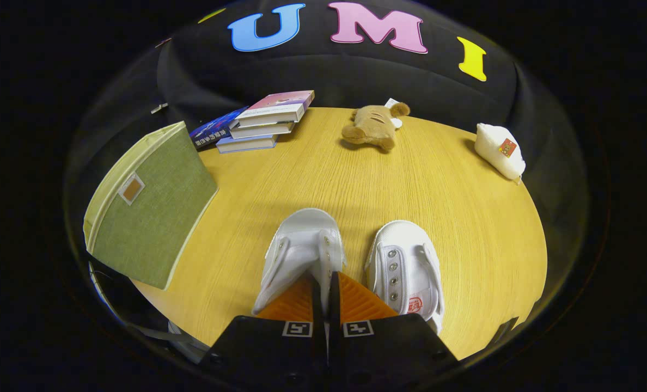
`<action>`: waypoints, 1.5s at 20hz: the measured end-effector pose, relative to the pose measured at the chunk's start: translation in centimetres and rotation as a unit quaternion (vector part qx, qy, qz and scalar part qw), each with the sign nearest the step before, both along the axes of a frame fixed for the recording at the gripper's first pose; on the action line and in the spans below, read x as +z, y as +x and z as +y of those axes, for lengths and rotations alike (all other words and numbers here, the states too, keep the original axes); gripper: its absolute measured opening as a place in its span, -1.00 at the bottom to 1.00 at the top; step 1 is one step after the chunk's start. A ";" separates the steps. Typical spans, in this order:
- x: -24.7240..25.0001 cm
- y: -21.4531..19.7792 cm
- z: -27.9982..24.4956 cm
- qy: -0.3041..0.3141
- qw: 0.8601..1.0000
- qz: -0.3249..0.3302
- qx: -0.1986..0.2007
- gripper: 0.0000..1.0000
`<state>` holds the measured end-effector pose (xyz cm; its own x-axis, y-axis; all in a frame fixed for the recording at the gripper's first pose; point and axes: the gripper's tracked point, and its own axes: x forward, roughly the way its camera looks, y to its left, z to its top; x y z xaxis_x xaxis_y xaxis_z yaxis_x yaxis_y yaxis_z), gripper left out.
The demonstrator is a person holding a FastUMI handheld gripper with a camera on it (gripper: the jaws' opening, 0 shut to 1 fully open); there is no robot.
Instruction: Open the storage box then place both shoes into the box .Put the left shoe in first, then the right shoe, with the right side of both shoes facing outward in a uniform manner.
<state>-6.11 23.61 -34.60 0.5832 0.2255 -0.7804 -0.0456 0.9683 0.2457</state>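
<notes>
Wood table (323, 179); gripper (326, 277) pinched on left shoe (301, 245) side; right shoe (405, 267) red tongue label unreadable.

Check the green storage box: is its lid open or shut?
Open: the green fabric lid stands raised beside the left shoe. The gripper is shut on that shoe's side wall; the right shoe sits beside it.

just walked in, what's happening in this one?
A person is working a handheld gripper over a wooden table. Its fingers are nearly closed on the inner upper edge of the left white shoe; the other white shoe sits just beside it. The green storage box stands to the left of the shoes with its lid raised. Beyond them lie a stack of books, a brown plush toy and a white pouch.
</notes>
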 end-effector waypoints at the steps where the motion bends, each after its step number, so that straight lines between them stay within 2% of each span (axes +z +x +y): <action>1: 1.0 0.1 0.0 0.007 1.000 -0.005 -0.006 -0.89; 4: 5.0 0.8 0.5 0.030 0.999 -0.021 -0.012 -0.88; 9: 14.5 3.3 3.1 0.086 0.995 -0.053 -0.018 -0.89; 13: 21.6 5.3 7.8 0.137 0.988 -0.064 -0.013 -0.89; 16: 25.0 6.6 12.4 0.166 0.985 -0.048 -0.004 -0.89; 24: 24.1 8.1 25.4 0.196 0.980 0.047 0.003 -0.89; 30: 20.0 8.6 29.3 0.141 0.985 0.093 -0.017 -0.89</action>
